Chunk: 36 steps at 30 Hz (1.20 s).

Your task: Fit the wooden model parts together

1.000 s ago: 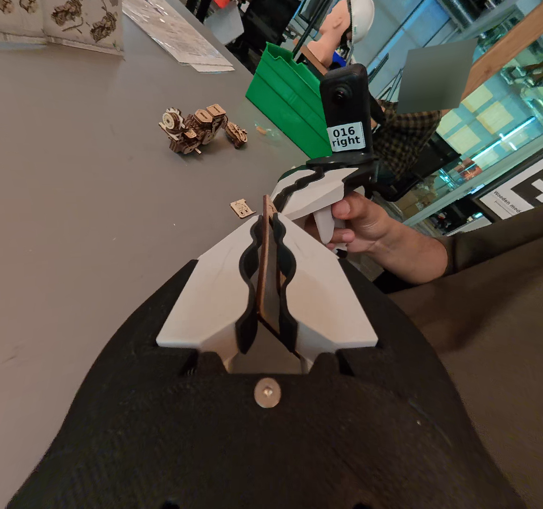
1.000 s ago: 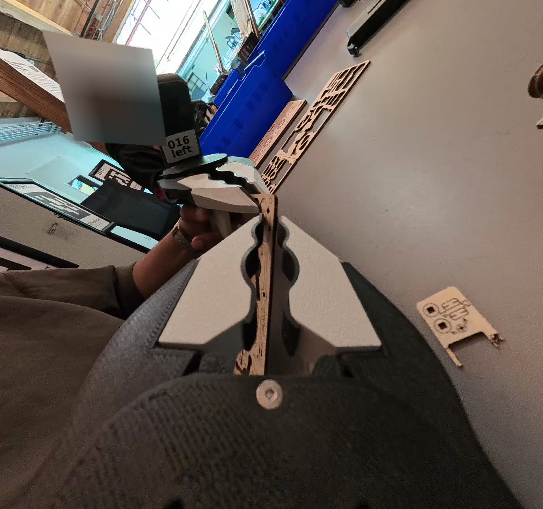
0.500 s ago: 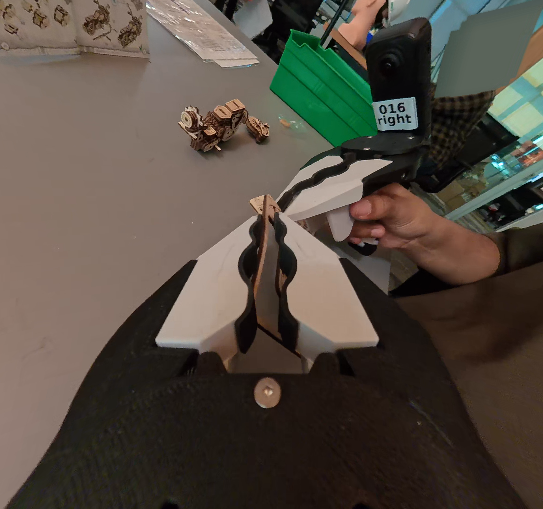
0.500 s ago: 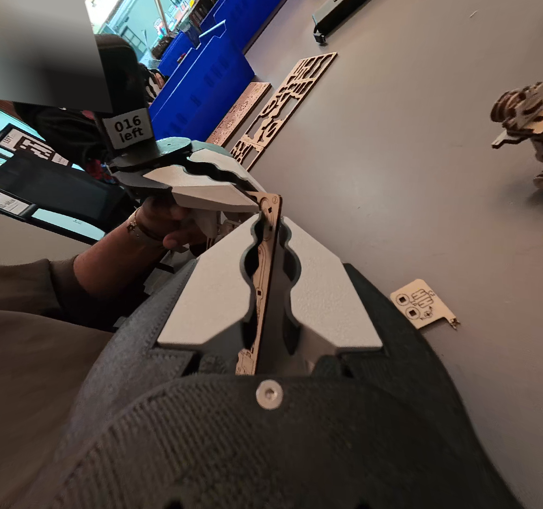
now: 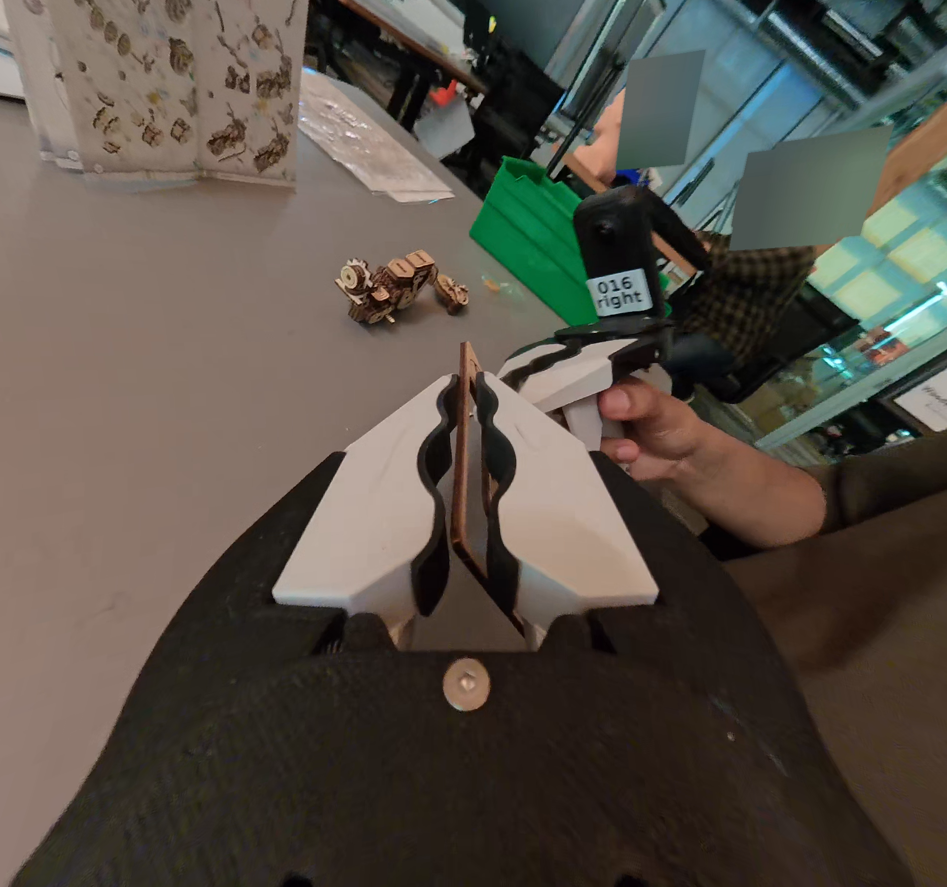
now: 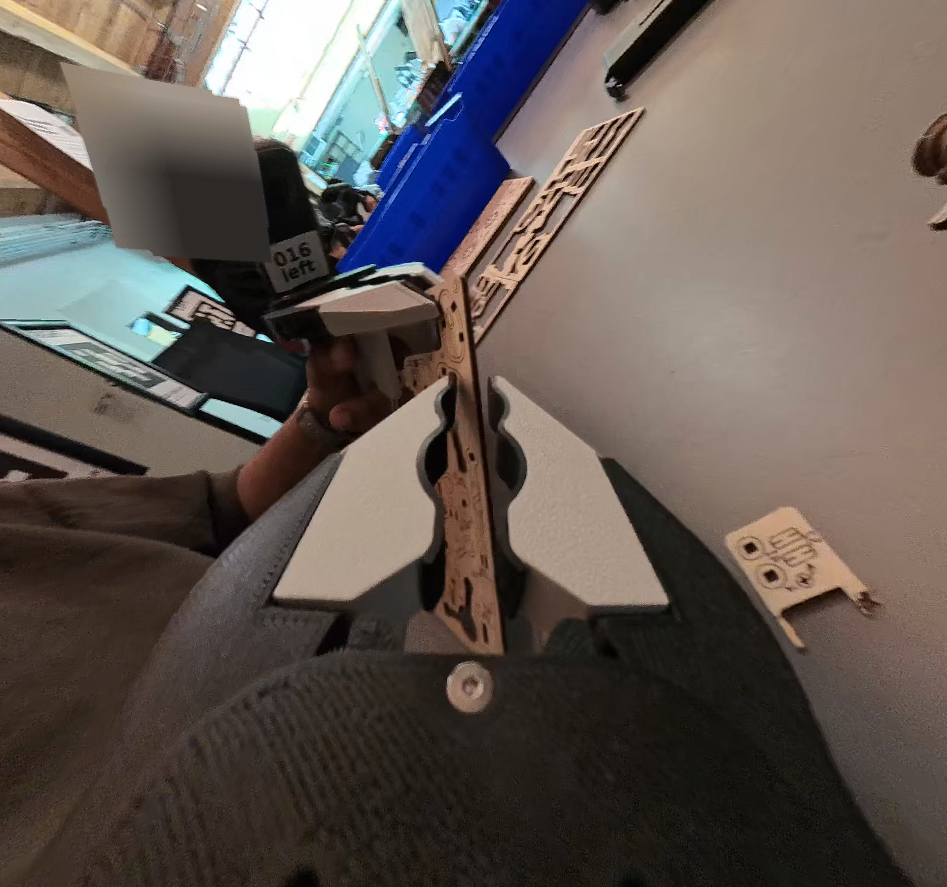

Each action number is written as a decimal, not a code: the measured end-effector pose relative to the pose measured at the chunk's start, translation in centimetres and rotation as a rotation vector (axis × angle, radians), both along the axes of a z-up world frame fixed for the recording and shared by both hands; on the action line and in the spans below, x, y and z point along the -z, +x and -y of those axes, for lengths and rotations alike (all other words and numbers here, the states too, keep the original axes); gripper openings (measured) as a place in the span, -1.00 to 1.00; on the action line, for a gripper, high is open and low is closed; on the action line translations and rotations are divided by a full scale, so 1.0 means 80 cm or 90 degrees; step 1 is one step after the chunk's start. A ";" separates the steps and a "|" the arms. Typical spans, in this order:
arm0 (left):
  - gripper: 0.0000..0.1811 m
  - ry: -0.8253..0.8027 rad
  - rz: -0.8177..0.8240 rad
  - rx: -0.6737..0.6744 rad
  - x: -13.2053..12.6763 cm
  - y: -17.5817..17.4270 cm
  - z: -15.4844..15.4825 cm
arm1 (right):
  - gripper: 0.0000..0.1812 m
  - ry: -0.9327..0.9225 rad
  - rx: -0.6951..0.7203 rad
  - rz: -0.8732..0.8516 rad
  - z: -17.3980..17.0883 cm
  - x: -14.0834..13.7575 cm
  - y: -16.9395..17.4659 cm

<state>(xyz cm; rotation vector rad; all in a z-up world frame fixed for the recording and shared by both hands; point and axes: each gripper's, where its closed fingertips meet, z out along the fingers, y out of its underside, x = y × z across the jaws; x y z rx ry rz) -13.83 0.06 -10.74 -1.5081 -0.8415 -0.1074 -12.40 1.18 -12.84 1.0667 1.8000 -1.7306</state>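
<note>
Two grippers pinch one thin, flat, laser-cut wooden sheet.

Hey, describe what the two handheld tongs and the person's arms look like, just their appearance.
Both tongs, left and right, have a rough black body, one silver screw and two white wedge fingers lined with wavy black pads. Seen from the left view, the right one carries a black camera with a white sticker. The sleeves are brown; a wristband sits on the left wrist.

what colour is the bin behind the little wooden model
Green bin, clearest in the left wrist view.
</note>
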 end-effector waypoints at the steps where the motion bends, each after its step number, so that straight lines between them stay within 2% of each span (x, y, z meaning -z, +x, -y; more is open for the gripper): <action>1: -0.97 0.005 -0.002 0.006 -0.001 0.002 0.000 | -0.91 -0.011 -0.007 0.010 0.001 -0.001 0.002; 5: -0.90 -0.012 -0.017 0.016 0.004 0.003 0.005 | -0.97 -0.014 -0.023 -0.006 0.004 -0.004 0.008; 7: -0.68 -0.031 -0.026 -0.006 0.004 -0.004 0.013 | -0.99 -0.025 -0.009 -0.024 0.003 -0.011 0.006; 10: -0.45 0.022 -0.009 0.002 -0.017 0.001 0.015 | -0.99 -0.027 -0.009 -0.058 0.004 -0.017 0.008; 15: -0.50 -0.012 0.006 0.040 0.006 0.008 0.002 | -0.99 -0.046 -0.021 -0.087 0.006 -0.028 0.016; 19: -0.50 0.009 0.020 0.088 -0.003 0.019 0.004 | -1.00 -0.048 -0.057 -0.091 0.003 -0.029 0.022; 23: -0.48 0.028 0.021 0.068 -0.009 0.011 0.021 | -1.00 -0.053 -0.055 -0.079 -0.001 -0.028 0.018; 24: -0.53 0.048 0.028 0.075 -0.012 0.012 0.022 | -1.00 -0.050 -0.054 -0.077 -0.002 -0.027 0.017; 25: -0.71 0.060 0.033 0.089 -0.014 0.014 0.023 | -0.99 -0.047 -0.055 -0.076 -0.003 -0.025 0.016; 27: -0.83 0.029 0.042 0.072 -0.007 0.008 0.031 | -1.00 -0.040 -0.072 -0.066 -0.005 -0.022 0.018; 31: -0.74 -0.019 0.021 0.092 -0.014 0.015 0.046 | -1.00 -0.024 -0.122 -0.037 -0.011 -0.014 0.024; 34: -0.49 -0.028 0.049 0.179 -0.016 0.044 0.030 | -0.99 -0.010 -0.165 -0.022 -0.011 -0.008 0.034; 36: -0.47 -0.066 0.045 0.184 0.000 0.047 0.016 | -0.99 0.008 -0.193 -0.021 -0.008 -0.001 0.043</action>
